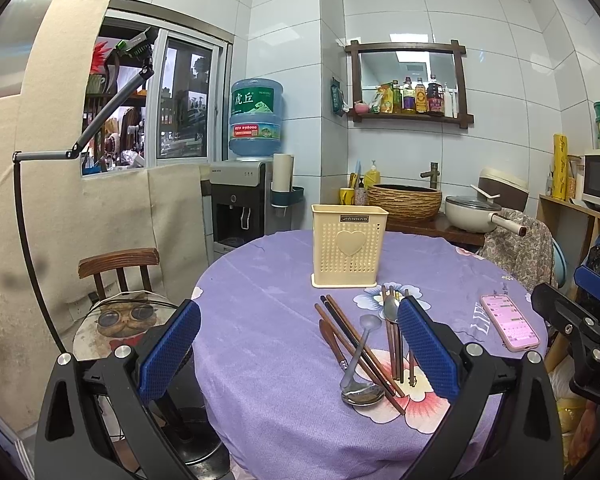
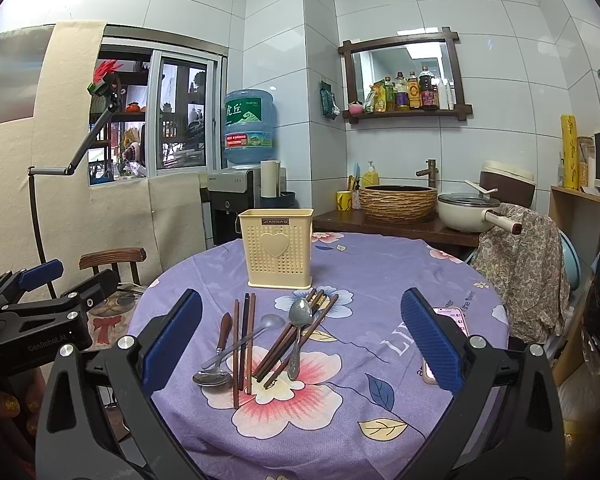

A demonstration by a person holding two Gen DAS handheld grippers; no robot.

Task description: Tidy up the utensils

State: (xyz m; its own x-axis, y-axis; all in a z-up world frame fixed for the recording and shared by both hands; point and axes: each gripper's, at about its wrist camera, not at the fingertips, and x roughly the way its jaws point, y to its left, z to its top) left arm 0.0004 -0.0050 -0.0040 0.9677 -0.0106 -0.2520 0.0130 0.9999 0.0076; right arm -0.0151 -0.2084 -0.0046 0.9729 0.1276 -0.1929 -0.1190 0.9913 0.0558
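Utensils [image 2: 268,344] lie loose in a heap on the round worktop [image 2: 380,420], which is covered by a purple flowered cloth. The heap sits just in front of a cream perforated holder [image 2: 276,250] with a raised heart on its face — the holder stands upright, apart from the pile, further back on the cloth.

In the right wrist view the pile splits into two clusters. On the left are dark wooden chopsticks [image 2: 244,344] lying roughly lengthwise, a wooden-handled piece [image 2: 223,330] beside them, and a long grey ladle-like spoon [image 2: 244,340] laid slantwise across them, with a metal spoon bowl [image 2: 212,378] at the near end. On the right, more brown chopsticks [image 2: 296,340] fan out at an angle, and a metal spoon [image 2: 298,332] rests on top of them.

A phone [image 1: 510,322] with a lit pink screen lies on the cloth to the right of the utensils, well apart from them.

The left claw [image 1: 298,354] is spread wide and holds nothing; its right blue pad [image 1: 426,350] hangs over the right-hand chopsticks in the left wrist view. The right claw [image 2: 300,342] is likewise spread wide and empty — it hovers above the near part of the worktop, the utensil pile showing between its blue pads [image 2: 432,344].
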